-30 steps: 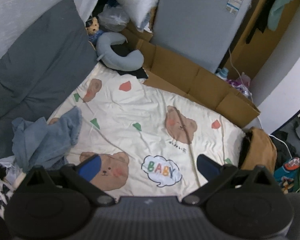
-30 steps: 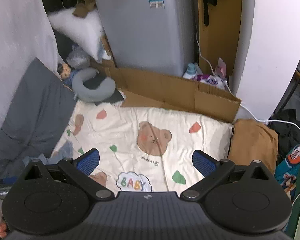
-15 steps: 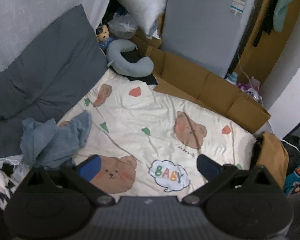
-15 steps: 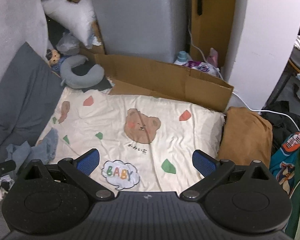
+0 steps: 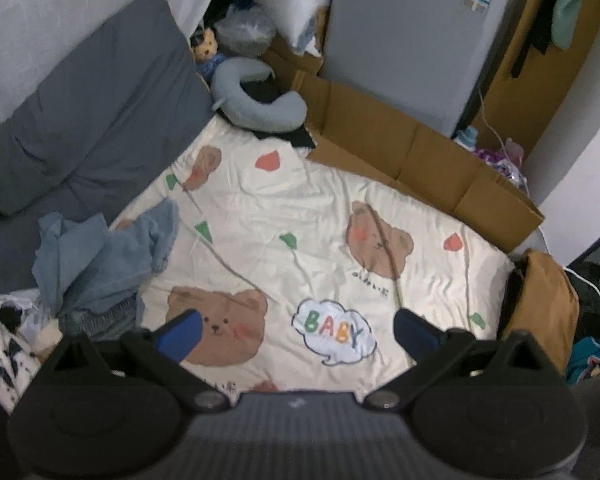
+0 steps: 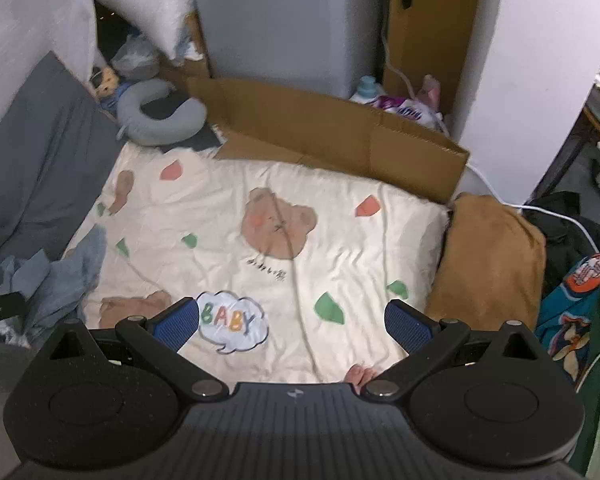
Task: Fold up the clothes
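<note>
left gripper (image 5: 296,336) fingers spread, above bear blanket (image 5: 320,220)

Both views are dim, with soft, even indoor light and no hard shadows. The cream bear-print sheet (image 5: 324,216) is the brightest area; the dark pile at the right edge (image 6: 568,220) loses detail. The refrigerator door (image 5: 404,36) shows a mild sheen. Fisheye distortion bends straight lines, with black vignette corners. The right wrist view is slightly motion-blurred; fine grain is visible throughout.
</note>
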{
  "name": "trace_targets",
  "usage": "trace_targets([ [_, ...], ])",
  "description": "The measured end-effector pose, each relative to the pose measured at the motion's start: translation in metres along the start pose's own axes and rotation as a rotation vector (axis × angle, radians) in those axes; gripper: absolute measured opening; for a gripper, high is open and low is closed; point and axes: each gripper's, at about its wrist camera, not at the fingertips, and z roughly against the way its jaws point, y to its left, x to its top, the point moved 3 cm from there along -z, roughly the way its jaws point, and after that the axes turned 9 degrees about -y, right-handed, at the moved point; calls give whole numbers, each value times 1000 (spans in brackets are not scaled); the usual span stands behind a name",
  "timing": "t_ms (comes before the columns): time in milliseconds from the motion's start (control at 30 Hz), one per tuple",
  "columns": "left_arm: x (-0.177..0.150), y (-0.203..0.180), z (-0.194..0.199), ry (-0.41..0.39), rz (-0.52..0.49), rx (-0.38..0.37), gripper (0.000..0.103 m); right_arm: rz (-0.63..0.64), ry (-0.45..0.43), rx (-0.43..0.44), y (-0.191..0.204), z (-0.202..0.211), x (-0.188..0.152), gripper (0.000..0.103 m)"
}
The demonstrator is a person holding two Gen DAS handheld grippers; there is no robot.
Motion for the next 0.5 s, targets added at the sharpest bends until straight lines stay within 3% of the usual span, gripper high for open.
trace_targets([
  [500,-4,-8,-4,56,0,-30,103,72,82,89,14,-16,-8,102],
])
